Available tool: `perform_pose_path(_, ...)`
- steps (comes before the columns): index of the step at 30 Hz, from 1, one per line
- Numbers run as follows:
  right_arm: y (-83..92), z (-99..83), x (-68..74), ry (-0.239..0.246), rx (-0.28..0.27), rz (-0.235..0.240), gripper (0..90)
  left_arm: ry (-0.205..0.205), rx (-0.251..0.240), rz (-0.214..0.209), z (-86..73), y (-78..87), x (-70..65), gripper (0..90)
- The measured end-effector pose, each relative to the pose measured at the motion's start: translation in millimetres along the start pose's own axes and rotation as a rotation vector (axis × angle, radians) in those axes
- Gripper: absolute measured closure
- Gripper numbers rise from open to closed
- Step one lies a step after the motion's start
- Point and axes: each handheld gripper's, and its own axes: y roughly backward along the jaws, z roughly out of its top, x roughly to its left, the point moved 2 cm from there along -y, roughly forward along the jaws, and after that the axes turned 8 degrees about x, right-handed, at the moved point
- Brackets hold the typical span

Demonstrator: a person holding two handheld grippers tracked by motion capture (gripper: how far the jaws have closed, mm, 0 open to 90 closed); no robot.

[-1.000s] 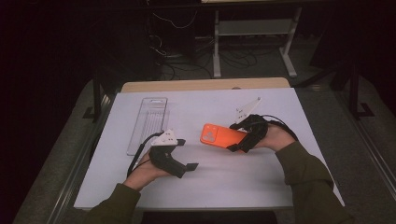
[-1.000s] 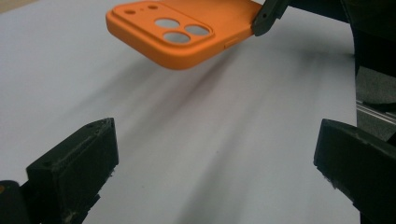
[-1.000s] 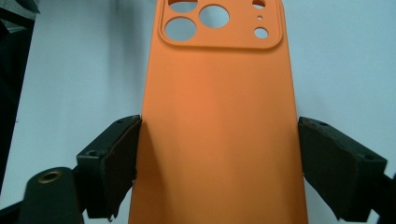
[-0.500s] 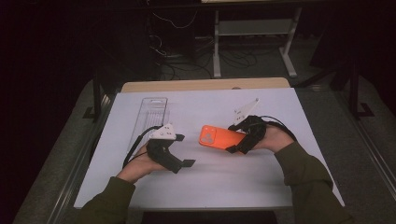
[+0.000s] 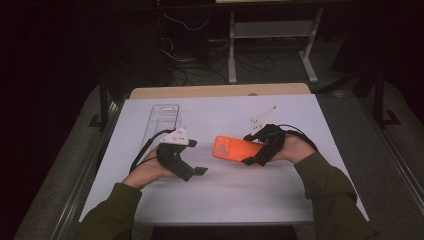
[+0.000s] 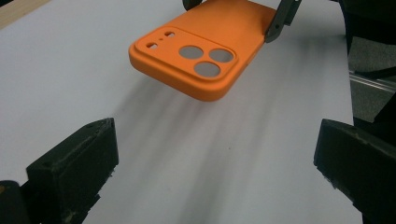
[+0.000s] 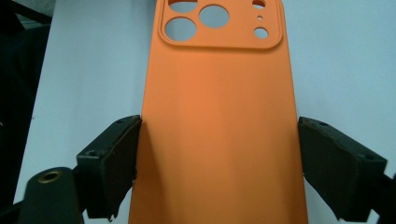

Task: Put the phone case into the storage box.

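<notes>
I've got the orange case (image 5: 231,148) clamped across its width in my right claw (image 5: 254,149), lifted just off the surface (image 5: 300,200), a little right of the middle, camera cutouts pointing left. My left claw (image 5: 196,158) sits near the front-left part, jaws spread wide with nothing between them, aimed at the case's free end and short of it. A clear tray (image 5: 161,120) lies toward the back-left corner.
</notes>
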Motion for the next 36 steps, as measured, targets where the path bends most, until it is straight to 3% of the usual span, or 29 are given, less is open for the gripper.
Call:
perform_pose_path(14,-1.9,5.8,5.6,0.043,0.013,0.018,15.2,-0.057,0.054,-0.022,15.7,2.5,7.3,0.0)
perform_pose_path(36,-8.6,10.8,11.2,0.066,0.034,0.045,15.2,-0.134,0.133,-0.048,35.9,-5.5,8.4,0.0)
